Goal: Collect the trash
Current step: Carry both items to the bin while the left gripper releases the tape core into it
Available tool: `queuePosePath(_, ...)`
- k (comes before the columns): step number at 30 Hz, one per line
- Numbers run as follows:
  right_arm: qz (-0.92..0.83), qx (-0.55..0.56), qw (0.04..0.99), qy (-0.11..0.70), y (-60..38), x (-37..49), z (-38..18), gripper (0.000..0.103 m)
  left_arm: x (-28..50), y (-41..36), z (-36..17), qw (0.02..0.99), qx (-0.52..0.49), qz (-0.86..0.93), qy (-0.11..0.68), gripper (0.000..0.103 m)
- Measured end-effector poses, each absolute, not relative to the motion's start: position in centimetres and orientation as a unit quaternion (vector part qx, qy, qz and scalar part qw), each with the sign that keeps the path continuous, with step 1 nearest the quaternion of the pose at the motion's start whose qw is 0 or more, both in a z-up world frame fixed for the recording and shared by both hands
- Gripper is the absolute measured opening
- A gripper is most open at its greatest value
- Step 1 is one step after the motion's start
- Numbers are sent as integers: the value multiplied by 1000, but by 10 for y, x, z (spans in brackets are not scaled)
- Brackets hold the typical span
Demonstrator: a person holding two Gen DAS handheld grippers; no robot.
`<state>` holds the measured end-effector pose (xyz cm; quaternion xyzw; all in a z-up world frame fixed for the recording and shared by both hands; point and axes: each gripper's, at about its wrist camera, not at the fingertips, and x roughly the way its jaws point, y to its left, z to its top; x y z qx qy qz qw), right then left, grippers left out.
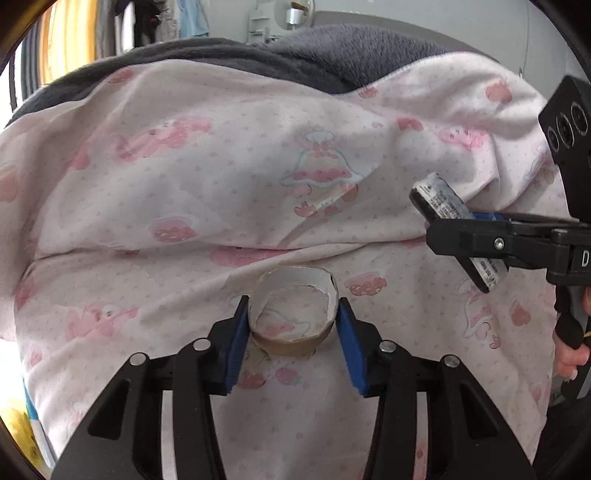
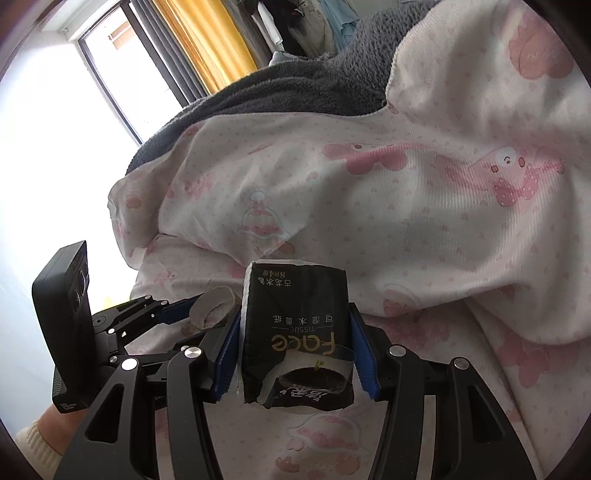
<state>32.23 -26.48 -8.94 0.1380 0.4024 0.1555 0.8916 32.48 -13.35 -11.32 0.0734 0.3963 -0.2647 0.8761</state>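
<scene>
A short, torn cardboard roll core (image 1: 291, 280) lies on the pink cartoon-print bedding (image 1: 221, 177). My left gripper (image 1: 293, 308) is shut on it, one blue pad against each side of the ring. In the right wrist view the same core (image 2: 214, 302) sits at the tips of the left gripper (image 2: 199, 310). My right gripper (image 2: 295, 314) is shut on a black tissue pack (image 2: 295, 325) with an opened, torn end, held just above the bedding. From the left wrist view the pack (image 1: 439, 201) sticks out of the right gripper (image 1: 454, 232) at the right edge.
A dark grey fleece blanket (image 1: 332, 62) lies beyond the bedding. A window (image 2: 55, 129) and a yellow curtain (image 2: 207, 40) are at the far left, with hanging clothes (image 2: 317, 22) behind. A person's hand (image 1: 569, 354) and cream sleeve (image 2: 33, 439) show at the edges.
</scene>
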Motion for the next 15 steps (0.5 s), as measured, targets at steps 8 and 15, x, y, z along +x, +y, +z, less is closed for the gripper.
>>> queuePosePath(8, 171, 138, 893, 392, -240, 301, -81, 55, 293, -110, -93, 893, 65, -246, 372, 49)
queuePosePath(15, 190, 126, 896, 381, -202, 280, -71, 55, 260, -65, -87, 907, 43, -191, 373, 49)
